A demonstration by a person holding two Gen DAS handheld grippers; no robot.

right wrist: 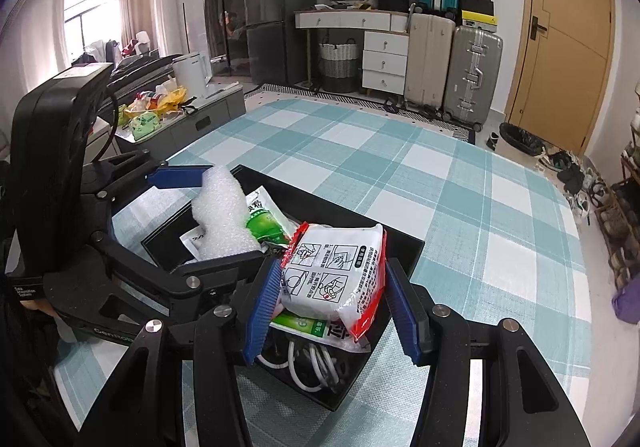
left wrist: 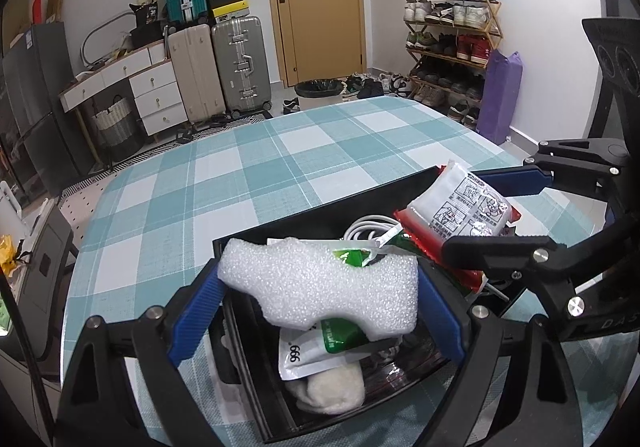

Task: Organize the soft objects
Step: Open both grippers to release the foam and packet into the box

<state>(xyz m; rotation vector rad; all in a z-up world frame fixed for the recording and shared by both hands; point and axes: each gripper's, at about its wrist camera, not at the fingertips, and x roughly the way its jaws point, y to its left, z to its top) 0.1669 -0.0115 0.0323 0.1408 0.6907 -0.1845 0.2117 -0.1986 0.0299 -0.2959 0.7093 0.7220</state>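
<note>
Left gripper (left wrist: 318,293) clamps a white foam block (left wrist: 320,285) — right gripper (right wrist: 330,287), at three o'clock, clamps a red-edged white packet (right wrist: 334,279) — both above the black rectangular tray (right wrist: 404,247).

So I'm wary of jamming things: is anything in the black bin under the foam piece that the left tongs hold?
Yes. Under the white foam piece in the left tongs, the black bin already holds a green-and-white sachet and a cream soft lump. A coiled white cable lies farther back.
</note>
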